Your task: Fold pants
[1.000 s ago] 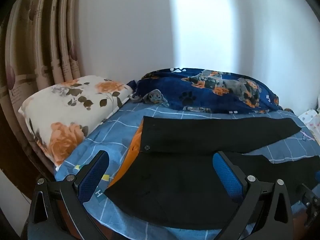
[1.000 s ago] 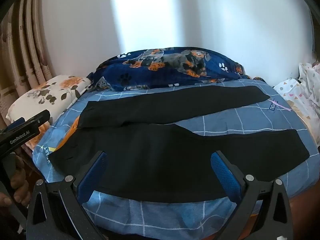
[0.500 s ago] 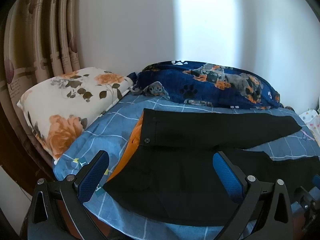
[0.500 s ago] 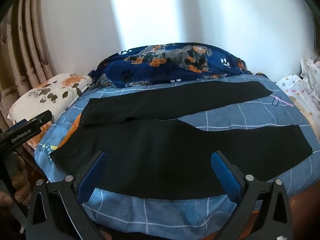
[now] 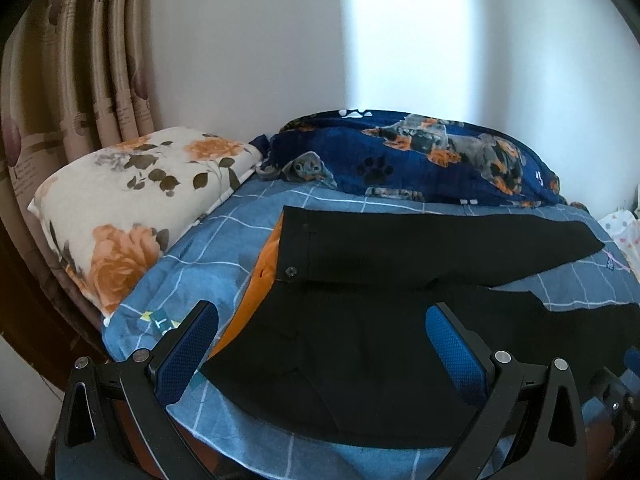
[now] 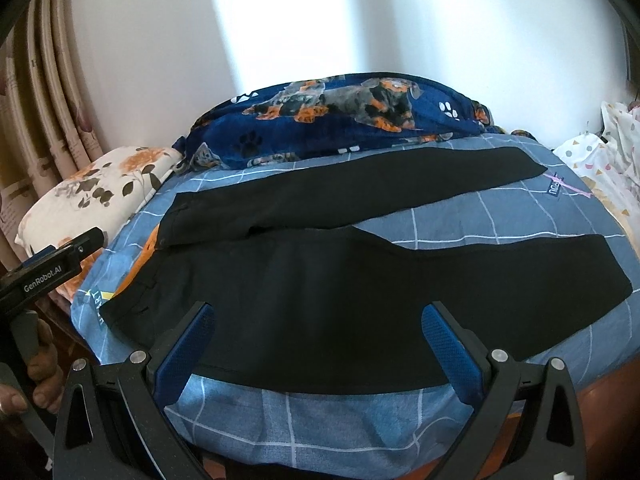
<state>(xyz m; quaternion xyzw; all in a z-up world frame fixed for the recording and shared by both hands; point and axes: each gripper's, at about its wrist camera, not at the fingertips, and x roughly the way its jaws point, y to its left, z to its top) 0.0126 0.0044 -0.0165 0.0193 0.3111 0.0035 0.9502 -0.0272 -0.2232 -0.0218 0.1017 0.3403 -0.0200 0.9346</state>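
Pants (image 6: 320, 292) lie flat across the bed (image 6: 500, 216), legs running left to right, waistband toward my left gripper (image 5: 320, 344). Both grippers hang spread wide and empty; my right gripper (image 6: 316, 340) sits nearer the near leg's middle, left nearer the waist.

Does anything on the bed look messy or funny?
A little. The black pants lie with their two legs splayed apart, not stacked, and something orange pokes out from under the waistband. The dog-print blanket is bunched against the wall. Nothing looks torn or spilled.
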